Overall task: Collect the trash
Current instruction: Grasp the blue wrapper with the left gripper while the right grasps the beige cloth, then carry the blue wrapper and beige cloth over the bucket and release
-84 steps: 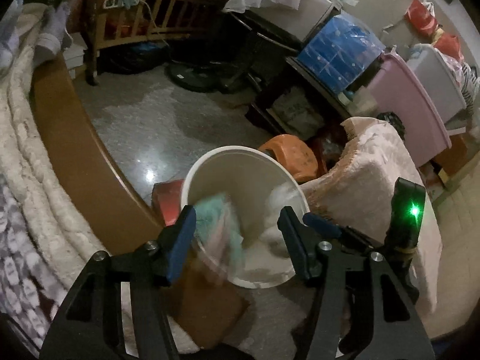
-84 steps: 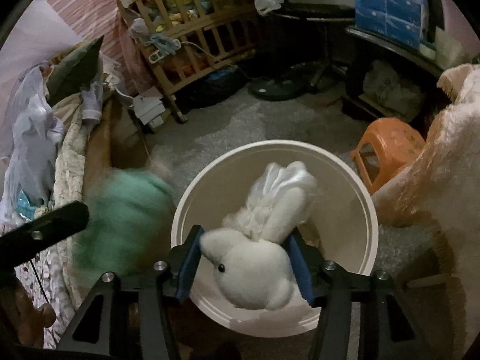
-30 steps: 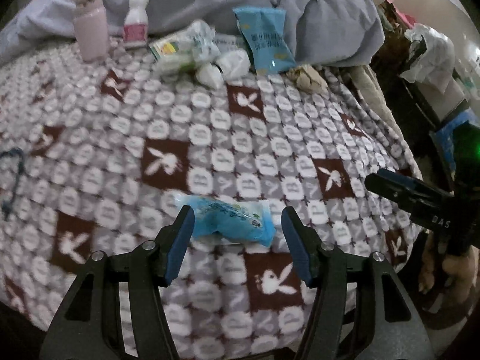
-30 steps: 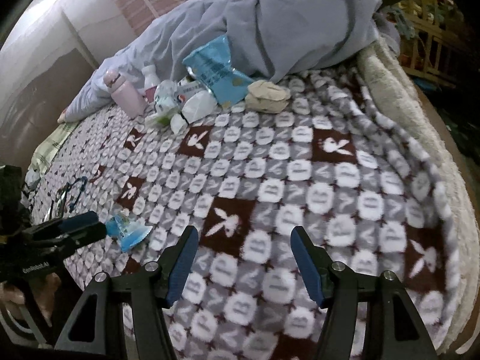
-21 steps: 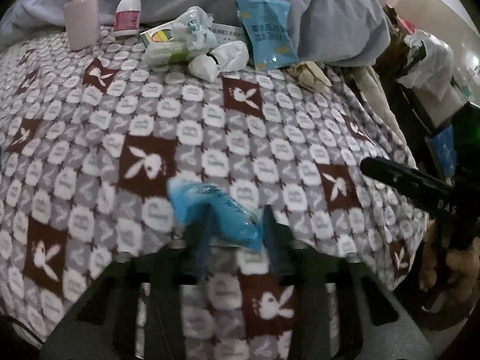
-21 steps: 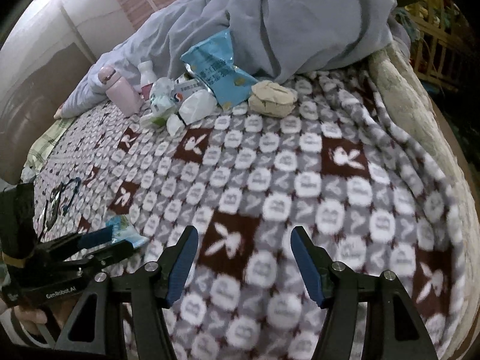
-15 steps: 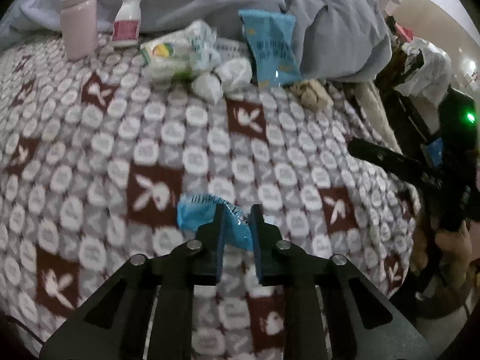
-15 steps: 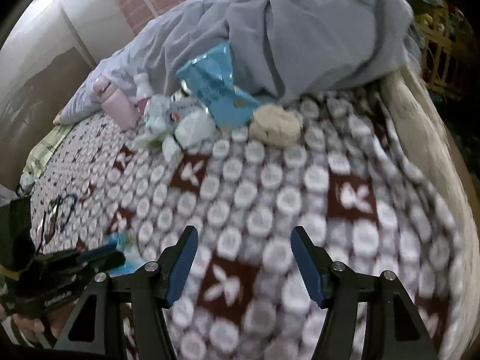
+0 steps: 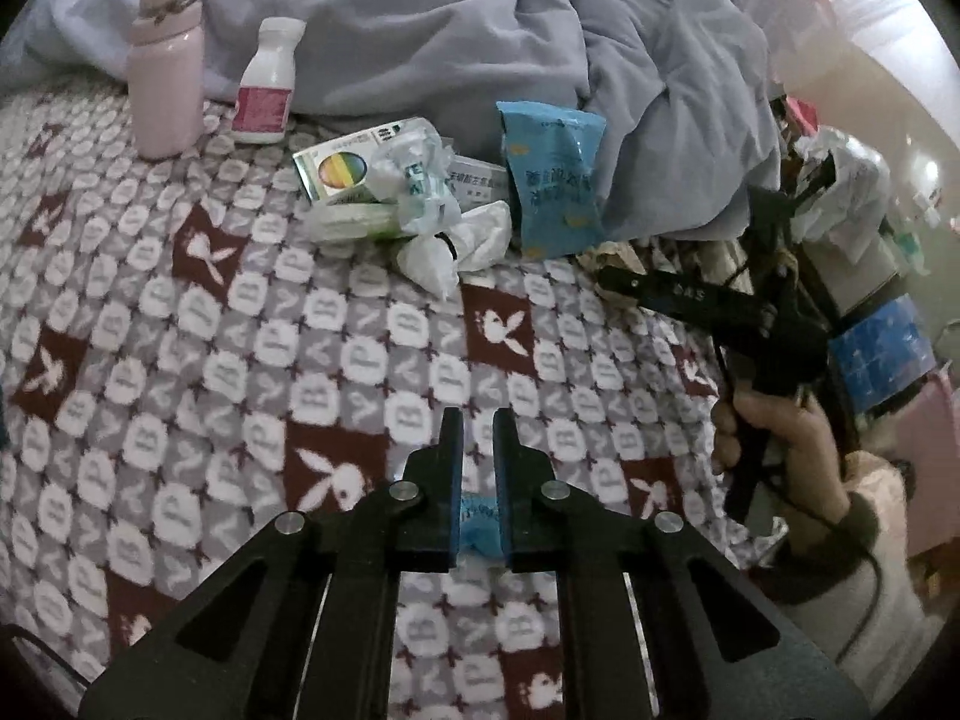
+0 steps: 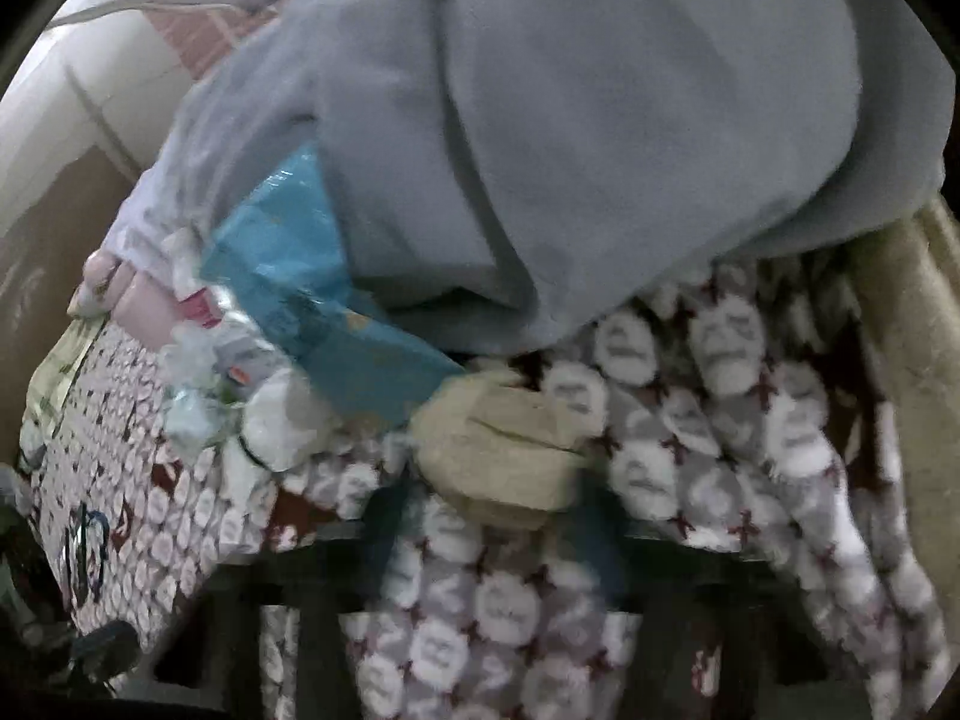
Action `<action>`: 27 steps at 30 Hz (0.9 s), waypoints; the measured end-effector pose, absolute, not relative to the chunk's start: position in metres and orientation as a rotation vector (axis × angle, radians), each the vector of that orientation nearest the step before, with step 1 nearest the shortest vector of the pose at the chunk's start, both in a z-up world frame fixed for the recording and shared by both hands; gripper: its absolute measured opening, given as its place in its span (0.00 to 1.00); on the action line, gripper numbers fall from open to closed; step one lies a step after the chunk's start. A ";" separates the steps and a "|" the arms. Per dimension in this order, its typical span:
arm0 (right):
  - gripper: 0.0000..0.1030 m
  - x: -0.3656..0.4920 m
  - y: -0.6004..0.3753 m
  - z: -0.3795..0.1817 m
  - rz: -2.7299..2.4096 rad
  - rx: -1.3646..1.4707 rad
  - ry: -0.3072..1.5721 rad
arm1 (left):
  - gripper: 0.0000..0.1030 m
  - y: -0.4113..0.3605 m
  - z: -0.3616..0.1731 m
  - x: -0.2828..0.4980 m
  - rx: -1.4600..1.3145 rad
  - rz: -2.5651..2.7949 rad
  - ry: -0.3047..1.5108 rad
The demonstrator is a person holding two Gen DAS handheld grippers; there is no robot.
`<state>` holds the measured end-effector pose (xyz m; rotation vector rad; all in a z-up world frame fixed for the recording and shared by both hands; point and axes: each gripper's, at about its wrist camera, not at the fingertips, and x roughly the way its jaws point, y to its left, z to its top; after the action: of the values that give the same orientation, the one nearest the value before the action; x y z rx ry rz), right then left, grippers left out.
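Observation:
My left gripper [image 9: 477, 420] hangs over the bunny-print blanket [image 9: 240, 330]. Its jaws stand a narrow gap apart and are opening slightly, with a small blue wrapper [image 9: 480, 516] pinched deep between the pads. In the left wrist view my right gripper [image 9: 606, 279] reaches in from the right, held by a hand [image 9: 774, 426], its tip at a crumpled tan paper wad [image 9: 606, 252]. The right wrist view is blurred. There the tan wad [image 10: 498, 450] sits between the fingers of the right gripper [image 10: 495, 510], which flank it closely on both sides.
Beyond the left gripper lie a blue snack bag [image 9: 552, 180], crumpled tissues and small boxes [image 9: 390, 192], a white pill bottle [image 9: 267, 90] and a pink flask [image 9: 165, 96]. A grey duvet [image 9: 420, 30] is heaped behind them. The bed edge runs along the right.
My left gripper shut on the blue wrapper and lifted it off the blanket. My right gripper travelled up the bed to the tan wad, which now sits between its fingers.

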<state>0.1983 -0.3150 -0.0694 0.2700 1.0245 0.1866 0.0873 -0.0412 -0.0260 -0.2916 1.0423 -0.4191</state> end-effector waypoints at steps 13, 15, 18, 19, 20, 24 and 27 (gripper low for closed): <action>0.27 0.089 -0.342 -0.022 0.281 0.222 0.917 | 0.36 -0.075 -0.073 0.073 -0.257 -0.414 1.166; 0.27 0.073 -0.349 -0.020 0.277 0.229 0.910 | 0.31 -0.081 -0.071 0.072 -0.237 -0.406 1.141; 0.27 0.054 -0.363 -0.016 0.262 0.226 0.900 | 0.27 -0.087 -0.065 0.072 -0.258 -0.417 1.147; 0.27 0.050 -0.363 -0.015 0.261 0.229 0.897 | 0.26 -0.090 -0.062 0.072 -0.260 -0.423 1.143; 0.27 0.044 -0.366 -0.013 0.256 0.233 0.891 | 0.26 -0.094 -0.055 0.070 -0.250 -0.428 1.126; 0.27 0.022 -0.381 0.000 0.222 0.243 0.854 | 0.26 -0.119 -0.030 0.069 -0.222 -0.472 1.079; 0.27 0.008 -0.400 0.006 0.173 0.244 0.832 | 0.26 -0.147 -0.015 0.068 -0.181 -0.509 1.048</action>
<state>0.0077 -0.4003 0.0062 0.2436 0.8320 0.1726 0.0683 -0.1466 -0.0149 -0.1809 1.0477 -0.5086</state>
